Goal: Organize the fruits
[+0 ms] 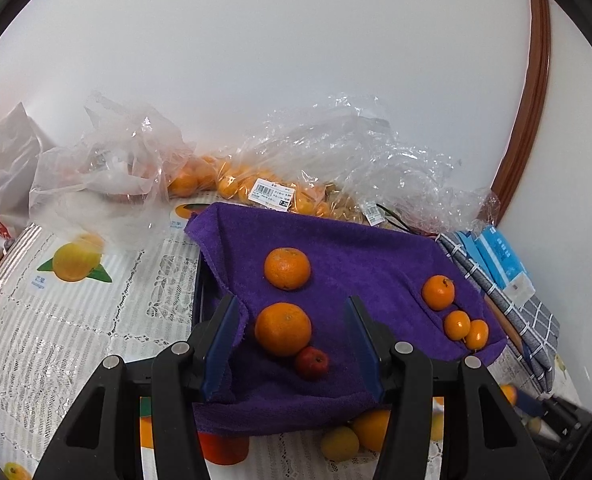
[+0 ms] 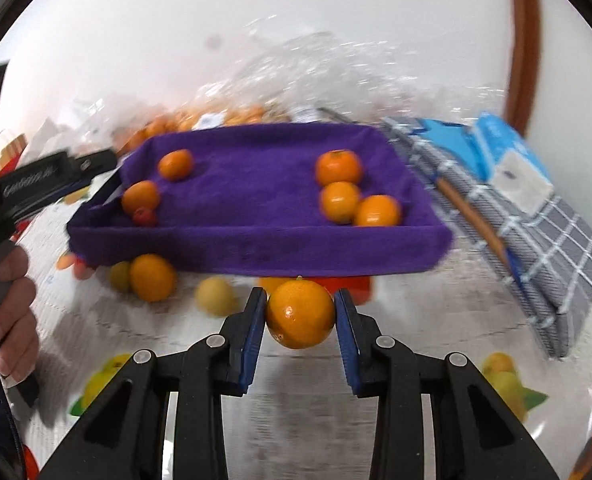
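right gripper (image 2: 299, 314) fingers pinch an orange (image 2: 299, 314) by its sides; it may slip short of the purple tray (image 2: 256, 250). left gripper (image 1: 292, 344) fingers spread.

The right gripper (image 2: 299, 312) clamps an orange (image 2: 299, 314) before the purple towel-lined tray (image 2: 256, 248) holding 6 fruits.

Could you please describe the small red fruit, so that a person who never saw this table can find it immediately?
Look for the purple towel that lines the tray in the middle of the table. On its left side two oranges lie one behind the other, and the small red fruit touches the nearer orange. It is the only red fruit on the towel, and smaller than every orange there.
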`<state>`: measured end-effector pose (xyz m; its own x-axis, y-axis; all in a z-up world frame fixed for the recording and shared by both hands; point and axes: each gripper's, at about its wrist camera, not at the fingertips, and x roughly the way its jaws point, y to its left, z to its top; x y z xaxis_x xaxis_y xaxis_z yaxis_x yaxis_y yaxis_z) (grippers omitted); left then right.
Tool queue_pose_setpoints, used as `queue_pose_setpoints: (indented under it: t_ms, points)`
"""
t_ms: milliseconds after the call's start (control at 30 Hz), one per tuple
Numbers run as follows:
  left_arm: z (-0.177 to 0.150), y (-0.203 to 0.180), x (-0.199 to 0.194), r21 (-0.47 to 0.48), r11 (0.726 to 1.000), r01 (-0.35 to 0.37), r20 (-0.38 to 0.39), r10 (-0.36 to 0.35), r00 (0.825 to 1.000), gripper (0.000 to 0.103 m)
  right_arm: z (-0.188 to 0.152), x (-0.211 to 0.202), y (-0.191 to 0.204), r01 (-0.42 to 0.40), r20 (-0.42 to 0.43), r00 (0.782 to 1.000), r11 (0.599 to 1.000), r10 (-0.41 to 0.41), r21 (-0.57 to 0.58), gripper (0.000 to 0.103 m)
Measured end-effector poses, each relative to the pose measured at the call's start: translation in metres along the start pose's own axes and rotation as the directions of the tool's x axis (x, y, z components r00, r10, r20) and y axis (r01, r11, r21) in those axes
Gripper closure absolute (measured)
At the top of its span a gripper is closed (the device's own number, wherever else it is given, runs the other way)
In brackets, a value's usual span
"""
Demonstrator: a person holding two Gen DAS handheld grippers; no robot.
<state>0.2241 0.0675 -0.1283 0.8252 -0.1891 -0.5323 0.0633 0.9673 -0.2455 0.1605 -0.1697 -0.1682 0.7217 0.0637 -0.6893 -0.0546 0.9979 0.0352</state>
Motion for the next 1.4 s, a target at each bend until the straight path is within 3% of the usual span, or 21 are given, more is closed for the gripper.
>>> queue_pose_setpoints:
  t_ms: [167, 433, 767, 1000, 1133, 1200, 1267, 1400]
  points:
    - [-0.002, -0.006, 0.004, 0.029, 1.0, -0.01, -0.01, 0.011, 1.0, 0.051, -0.001, 0.0, -0.027, 0.068, 0.025, 0.997, 0.997, -0.068, 0.023, 0.068]
    - [-0.007, -0.012, 0.009, 0.057, 0.998, 0.0, -0.031, 0.002, 1.0, 0.051, 0.001, 0.001, -0.043, 0.047, 0.032, 0.998, 0.993, -0.05, 0.11, 0.068]
    - [-0.007, -0.001, 0.0, -0.016, 0.999, 0.042, -0.045, -0.043, 0.998, 0.051, -0.001, -0.001, -0.044, 0.029, 0.04, 0.999, 0.992, -0.034, 0.124, 0.068]
    - [-0.019, -0.014, -0.034, 0.075, 0.997, 0.026, -0.018, -0.025, 1.0, 0.05, -0.002, -0.003, -0.051, 0.003, 0.052, 0.999, 0.987, -0.012, 0.161, 0.068]
    - [-0.037, -0.016, -0.034, 0.068, 0.997, 0.03, -0.111, -0.022, 0.994, 0.048, -0.002, -0.005, -0.048, -0.005, 0.056, 0.998, 0.989, -0.004, 0.147, 0.068]
    - [-0.048, -0.022, -0.024, 0.112, 0.994, 0.001, -0.179, 0.019, 0.984, 0.048, -0.002, -0.004, -0.047, -0.006, 0.054, 0.999, 0.99, -0.002, 0.144, 0.068]
    - [-0.054, -0.028, -0.018, 0.158, 0.987, -0.035, -0.197, 0.067, 0.978, 0.048, -0.001, -0.004, -0.048, -0.007, 0.055, 0.999, 0.989, -0.001, 0.147, 0.068]
    - [-0.058, -0.033, -0.008, 0.167, 0.985, -0.037, -0.237, 0.077, 0.968, 0.048, -0.001, -0.004, -0.047, -0.006, 0.053, 0.999, 0.989, -0.002, 0.147, 0.068]
